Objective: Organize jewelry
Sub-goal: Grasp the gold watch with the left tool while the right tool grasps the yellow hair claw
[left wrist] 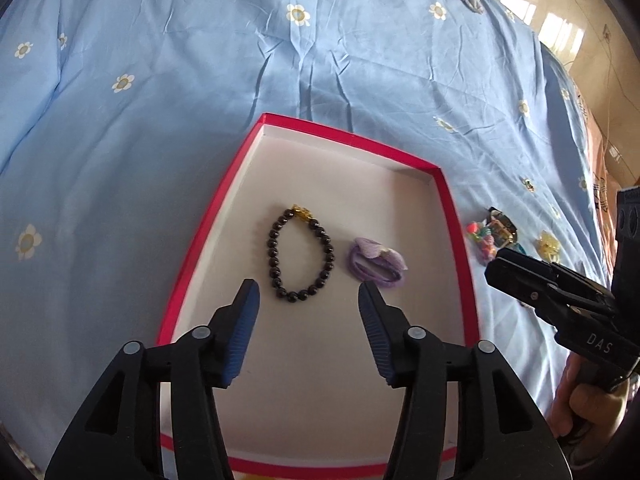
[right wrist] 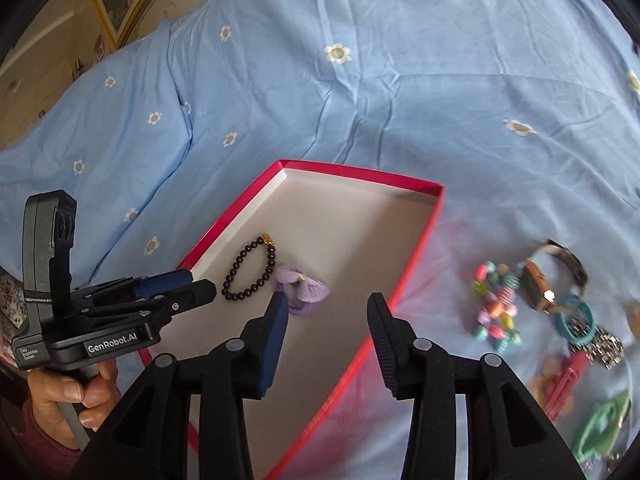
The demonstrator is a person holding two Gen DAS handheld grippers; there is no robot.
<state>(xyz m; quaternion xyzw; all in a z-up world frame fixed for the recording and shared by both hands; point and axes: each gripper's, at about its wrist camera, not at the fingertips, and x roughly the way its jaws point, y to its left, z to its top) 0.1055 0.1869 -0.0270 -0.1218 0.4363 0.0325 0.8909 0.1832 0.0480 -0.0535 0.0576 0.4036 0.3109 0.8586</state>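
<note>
Bedspread (left wrist: 200,100): light blue with small white flowers, fills the upper half and left of both views; wide bare cloth above and left of the box.
Box (left wrist: 456,208): shallow, red rim, white floor, centre of the left wrist view; its far half and lower floor lie bare.
Left gripper (left wrist: 308,292): lower centre of the left wrist view, jaws apart over the box floor, nothing between them; the pads stand just short of the bracelet.
Right gripper (right wrist: 328,306): lower centre of the right wrist view, jaws apart and holding nothing, straddling the box's right rim.
Loose jewelry pile (right wrist: 536,304): on the cloth at the right of the right wrist view, apart from the box rim; coloured beads, a watch, a teal ring, clips.
Black bead bracelet (left wrist: 300,256): flat in the box's middle, gold charm at its top.
Purple hair tie (left wrist: 376,264): just right of the bracelet, not touching it.
</note>
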